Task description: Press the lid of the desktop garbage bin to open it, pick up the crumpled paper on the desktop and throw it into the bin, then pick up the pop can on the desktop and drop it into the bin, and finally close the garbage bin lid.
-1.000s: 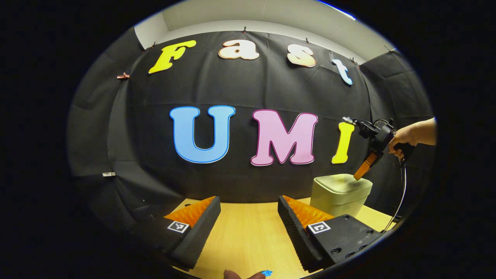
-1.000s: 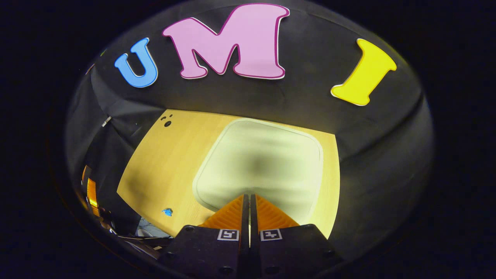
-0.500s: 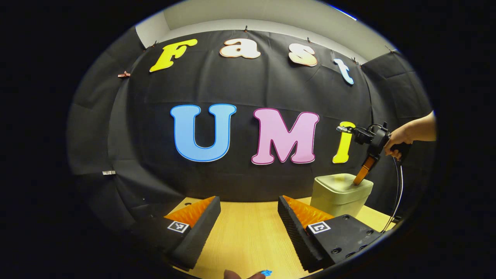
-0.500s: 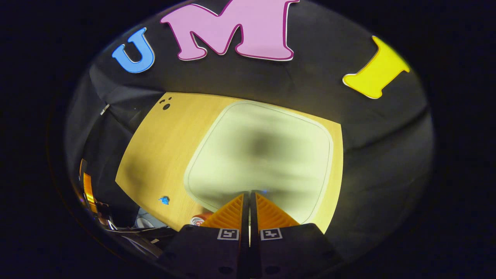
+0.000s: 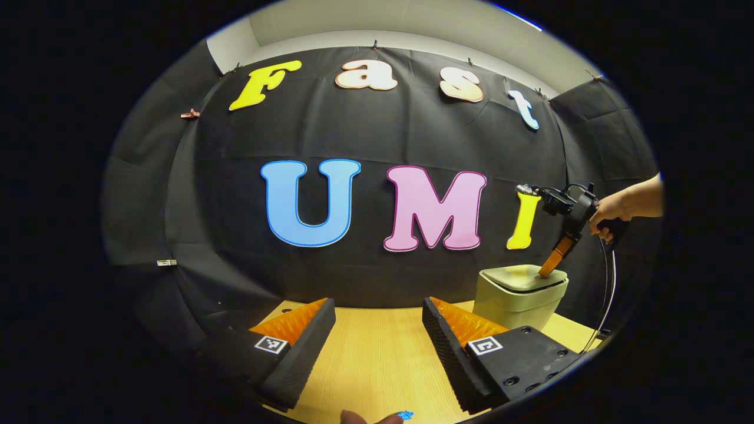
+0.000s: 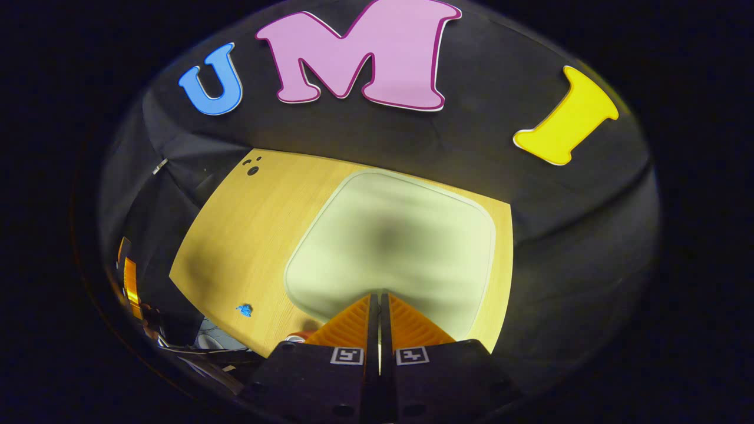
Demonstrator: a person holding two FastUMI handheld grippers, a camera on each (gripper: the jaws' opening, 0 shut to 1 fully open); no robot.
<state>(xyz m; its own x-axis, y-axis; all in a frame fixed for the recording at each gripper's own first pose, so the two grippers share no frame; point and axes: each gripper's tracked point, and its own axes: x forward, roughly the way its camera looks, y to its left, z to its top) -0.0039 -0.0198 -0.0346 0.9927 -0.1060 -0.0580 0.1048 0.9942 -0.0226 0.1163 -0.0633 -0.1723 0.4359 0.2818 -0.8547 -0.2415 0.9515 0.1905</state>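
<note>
Pale green plastic bin [image 5: 521,296] sits at my wooden table's [image 5: 377,359] far right; my right gripper [image 6: 379,301], fingers pressed together, tips on its lid [image 6: 394,247]. My left gripper [image 5: 377,318] hovers spread, holding nothing.

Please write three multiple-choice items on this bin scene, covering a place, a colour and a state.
1. Where do the right gripper's tips rest?
A. on the bin lid
B. on the bare table
C. against the wall

2. What colour is the garbage bin?
A. red
B. pale green
C. blue

3. How does the left gripper stand?
A. shut on a can
B. shut on paper
C. open, holding nothing

Answers: 1 A, its tips meet the lid in the left gripper view; 2 B, its wall is pale green; 3 C, bare table shows between its fingers.
</note>
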